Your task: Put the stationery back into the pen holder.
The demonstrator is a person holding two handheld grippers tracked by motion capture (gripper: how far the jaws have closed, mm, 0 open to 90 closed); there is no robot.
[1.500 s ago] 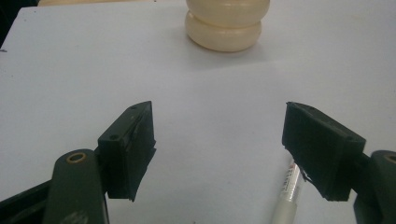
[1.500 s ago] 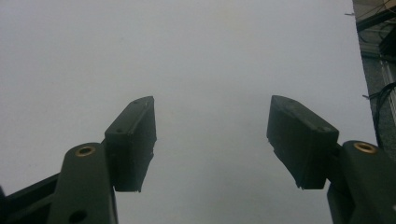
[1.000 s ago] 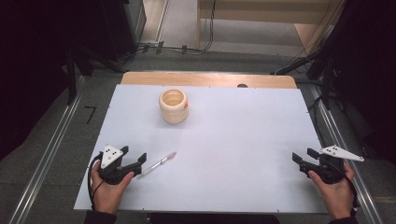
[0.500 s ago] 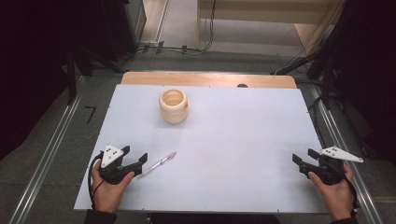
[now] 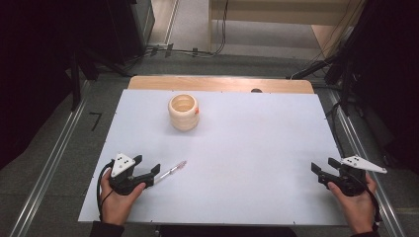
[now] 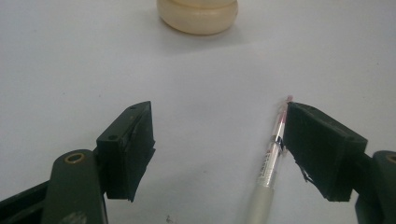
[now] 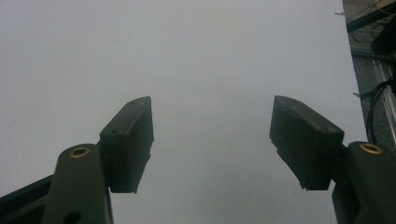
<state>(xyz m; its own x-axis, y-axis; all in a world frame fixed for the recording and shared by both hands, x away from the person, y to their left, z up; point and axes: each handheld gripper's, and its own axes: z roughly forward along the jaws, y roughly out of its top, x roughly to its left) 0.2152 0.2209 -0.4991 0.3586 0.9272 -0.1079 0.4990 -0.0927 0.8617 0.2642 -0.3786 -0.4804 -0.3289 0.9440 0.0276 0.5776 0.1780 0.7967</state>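
Slim clear plastic pen with silvery barrel and pink tip (image 5: 170, 172) lies flat on white table sheet (image 5: 247, 148), well nearer person than round cream ribbed wooden pot (image 5: 184, 112).

Left gripper (image 5: 150, 172) at pen's barrel end, jaws apart; in left gripper view pen (image 6: 271, 158) rests against inner face of one jaw, not centred.

Likely step: grasp pen. Shift gripper sideways so barrel sits mid-gap, keep low, close gently; pen may roll.

Right gripper (image 5: 318, 171) far from pen, jaws apart, idle.

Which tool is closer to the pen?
The left tool. The pen lies between its open jaws, right beside one jaw. The right tool is open too, far across the table near its other edge.
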